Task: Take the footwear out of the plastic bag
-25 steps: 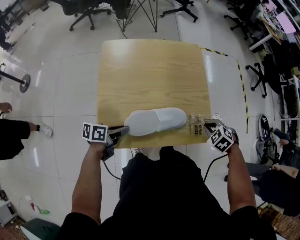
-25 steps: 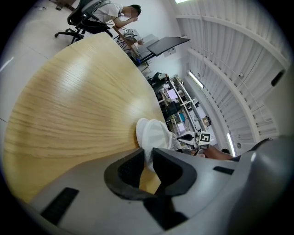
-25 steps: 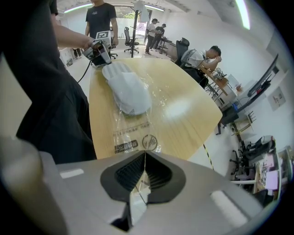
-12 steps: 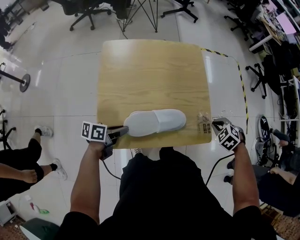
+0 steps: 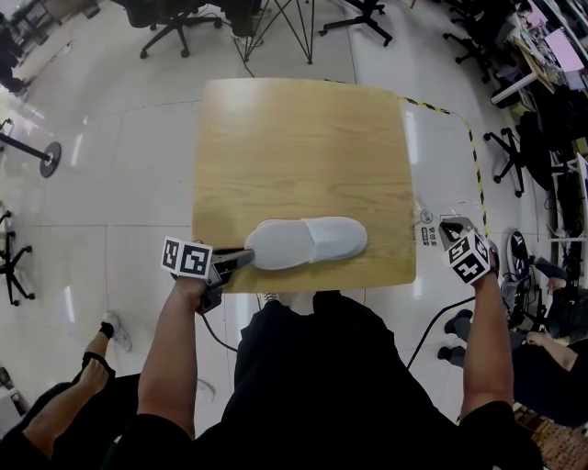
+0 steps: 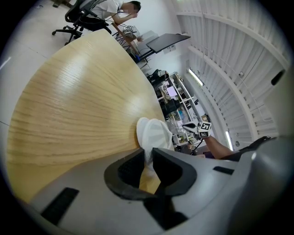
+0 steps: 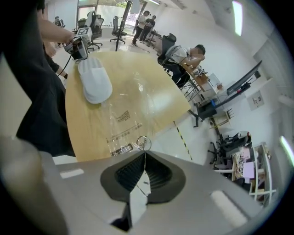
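**One of each on the table, two grippers, four chairs**

One wooden table [image 5: 303, 138] is filling the frame's centre. One white slipper [image 5: 306, 241] is showing at its lower edge, and one clear plastic bag [image 7: 124, 117] at its right edge. Two grippers are showing: the left gripper [image 5: 244, 257] and the right gripper [image 5: 446, 225]. At least four office chairs [image 5: 170, 23] are standing along the top and right.

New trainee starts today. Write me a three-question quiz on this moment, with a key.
1. True or false: the slippers are inside the bag.
2. What is pinched in the right gripper? A) the slippers B) the bag C) nothing
3. Fill in: the slippers lie on the table with one end clamped in the ___ gripper.

Key: 1 false, they lie bare on the wood, apart from the bag. 2 B. 3 left.
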### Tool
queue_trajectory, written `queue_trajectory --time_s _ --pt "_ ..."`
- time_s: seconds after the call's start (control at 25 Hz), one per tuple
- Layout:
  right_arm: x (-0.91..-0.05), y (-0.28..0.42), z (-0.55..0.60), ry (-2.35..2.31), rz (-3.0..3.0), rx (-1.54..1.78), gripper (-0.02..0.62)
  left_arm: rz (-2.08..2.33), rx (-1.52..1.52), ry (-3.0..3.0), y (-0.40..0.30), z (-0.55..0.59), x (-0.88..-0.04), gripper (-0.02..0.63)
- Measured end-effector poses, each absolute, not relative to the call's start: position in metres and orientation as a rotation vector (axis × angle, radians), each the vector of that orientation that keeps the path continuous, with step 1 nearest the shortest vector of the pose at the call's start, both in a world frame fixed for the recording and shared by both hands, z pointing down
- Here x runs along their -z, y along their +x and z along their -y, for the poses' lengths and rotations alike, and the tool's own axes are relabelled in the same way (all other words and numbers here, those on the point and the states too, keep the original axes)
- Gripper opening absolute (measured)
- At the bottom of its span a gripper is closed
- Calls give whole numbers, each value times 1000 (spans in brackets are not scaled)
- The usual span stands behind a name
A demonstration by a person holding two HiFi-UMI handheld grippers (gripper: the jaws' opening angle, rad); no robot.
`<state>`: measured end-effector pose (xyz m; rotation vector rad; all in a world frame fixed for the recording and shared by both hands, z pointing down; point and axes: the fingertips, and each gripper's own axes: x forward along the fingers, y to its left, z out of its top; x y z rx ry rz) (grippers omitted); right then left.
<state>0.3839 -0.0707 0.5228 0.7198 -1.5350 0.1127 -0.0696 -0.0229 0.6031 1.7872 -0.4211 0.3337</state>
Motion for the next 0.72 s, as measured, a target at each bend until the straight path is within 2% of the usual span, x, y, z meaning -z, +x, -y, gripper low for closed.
queue_trajectory --time_s 0.32,0.72 --pt "-500 367 102 835 1564 -70 3 421 -335 1788 -69 23 -602 66" --pt "-507 215 160 854 1828 -22 3 408 -349 1800 -65 22 -602 66"
